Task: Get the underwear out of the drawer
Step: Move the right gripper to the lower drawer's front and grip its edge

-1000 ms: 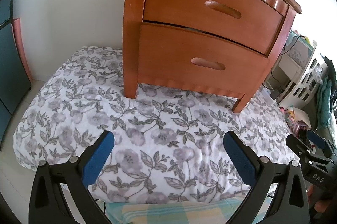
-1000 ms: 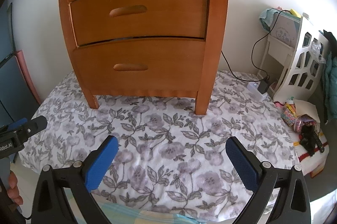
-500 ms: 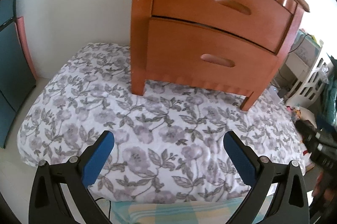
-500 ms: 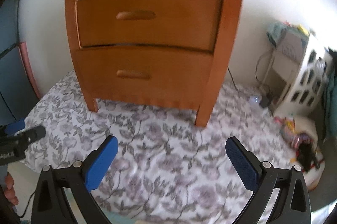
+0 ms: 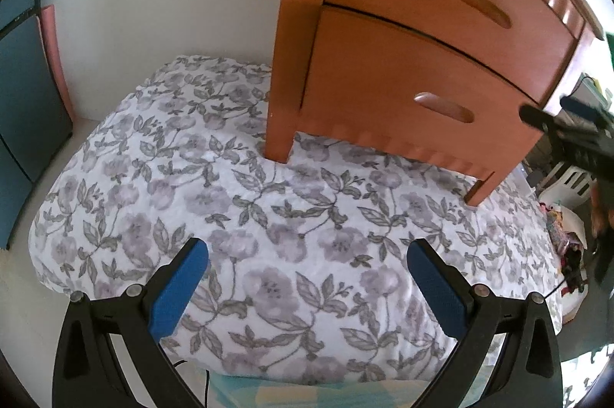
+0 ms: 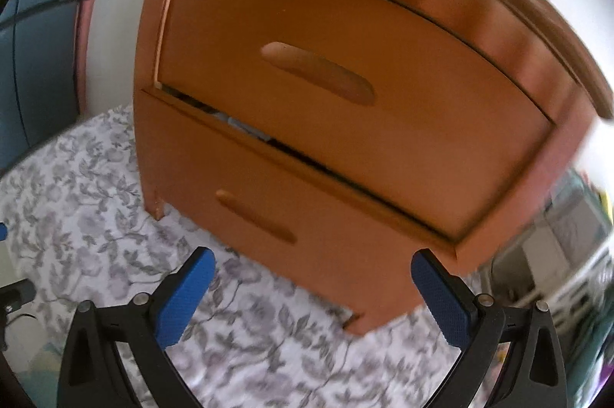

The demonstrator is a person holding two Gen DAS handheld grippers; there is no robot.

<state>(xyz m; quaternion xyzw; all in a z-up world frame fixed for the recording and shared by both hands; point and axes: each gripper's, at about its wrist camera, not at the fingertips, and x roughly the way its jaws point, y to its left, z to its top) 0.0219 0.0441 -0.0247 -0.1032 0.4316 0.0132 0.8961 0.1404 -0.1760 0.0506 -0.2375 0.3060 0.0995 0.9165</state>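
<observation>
Underneath, floral bedspread [image 5: 268, 216]; wooden nightstand [image 5: 403, 62].

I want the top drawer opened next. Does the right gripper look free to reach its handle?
Probably yes. The right gripper is open and empty, facing the nightstand, and nothing lies between it and the top drawer handle. The view is blurred.

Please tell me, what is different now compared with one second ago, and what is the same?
The right gripper has moved closer to the nightstand, which now fills its blurred view. The left gripper shifted left, so the nightstand sits further right in its view. Unchanged: both grippers open and empty, both drawers shut, nightstand standing on the floral bedspread.
</observation>
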